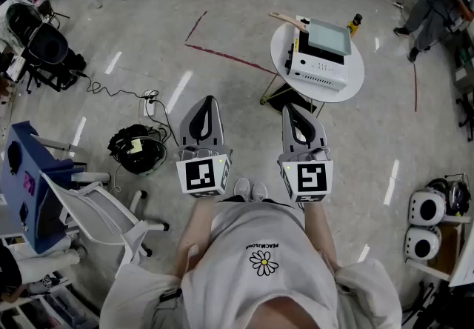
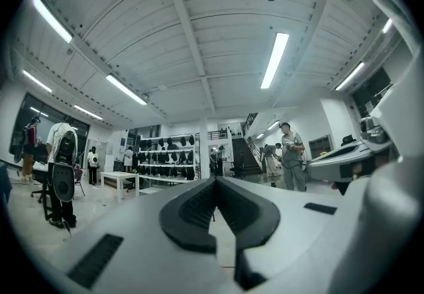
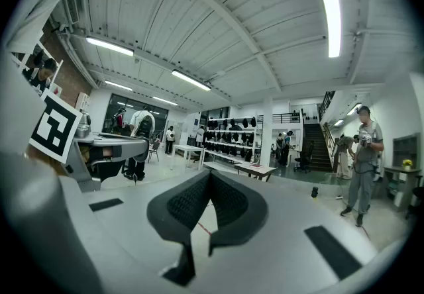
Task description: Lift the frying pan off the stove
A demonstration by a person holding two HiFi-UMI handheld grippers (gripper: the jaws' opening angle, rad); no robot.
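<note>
Head view first: where is the frying pan?

— It is in the upper right of the frame. It sits on top of the white stove, and the stove stands on a round white table. The wooden handle of the pan points to the upper left, past the stove's edge. A small bottle with a yellow cap stands just beside the pan, on the far side.

And the two grippers, are they near it?

— No. The left gripper and the right gripper are side by side in the lower middle of the frame, in front of the person's body and well apart from the table. Nothing touches the pan.

What do the gripper views say about the fingers?

— In the left gripper view the left gripper's dark pads are pressed together, with nothing between them. In the right gripper view the right gripper's pads also meet, with nothing held. Behind both I see only a large room with people standing.
</note>
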